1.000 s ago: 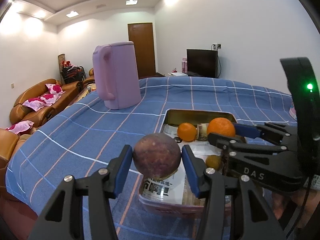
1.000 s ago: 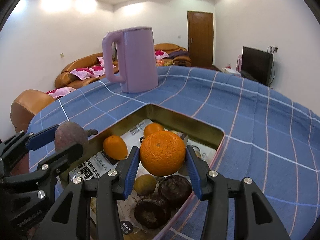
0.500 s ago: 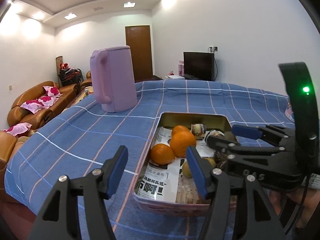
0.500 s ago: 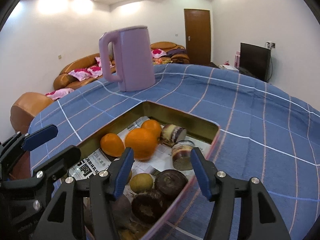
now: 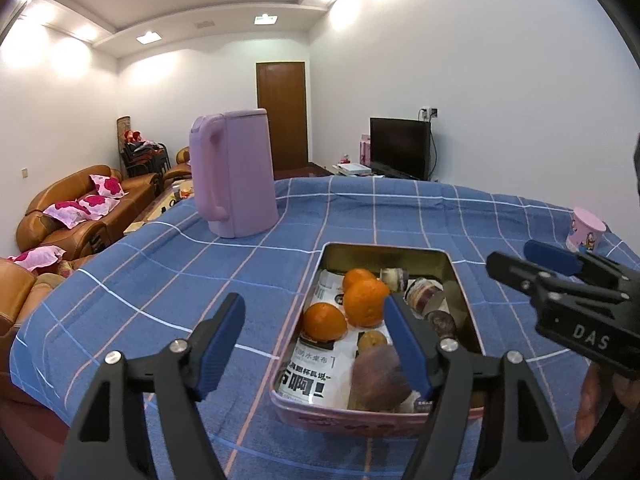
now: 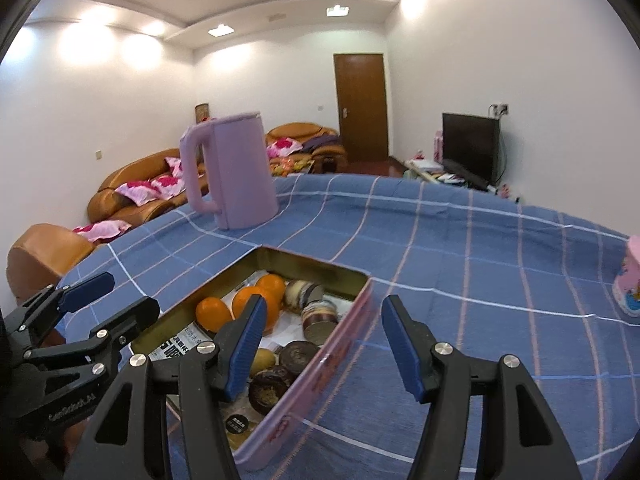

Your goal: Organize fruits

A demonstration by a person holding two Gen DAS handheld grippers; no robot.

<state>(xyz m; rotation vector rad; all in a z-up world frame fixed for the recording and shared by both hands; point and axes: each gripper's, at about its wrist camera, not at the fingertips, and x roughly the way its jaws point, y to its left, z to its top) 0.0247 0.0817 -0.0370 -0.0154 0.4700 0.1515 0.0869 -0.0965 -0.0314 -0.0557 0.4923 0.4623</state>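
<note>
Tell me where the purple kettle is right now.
The purple kettle stands upright on the blue checked tablecloth, beyond the tin tray's far-left corner in both wrist views.

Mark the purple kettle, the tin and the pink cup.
purple kettle [image 5: 240, 176], left wrist view, on its body.
tin [image 6: 320, 364], right wrist view, on its pink side wall.
pink cup [image 5: 585, 231], left wrist view, on its side.

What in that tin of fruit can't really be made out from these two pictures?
- Left wrist view: the brownish fruit at the tin's near end is blurred, partly behind a finger.
- Right wrist view: the near oranges are partly behind a finger.
- Both views: the newspaper lining's print is too small.
</note>
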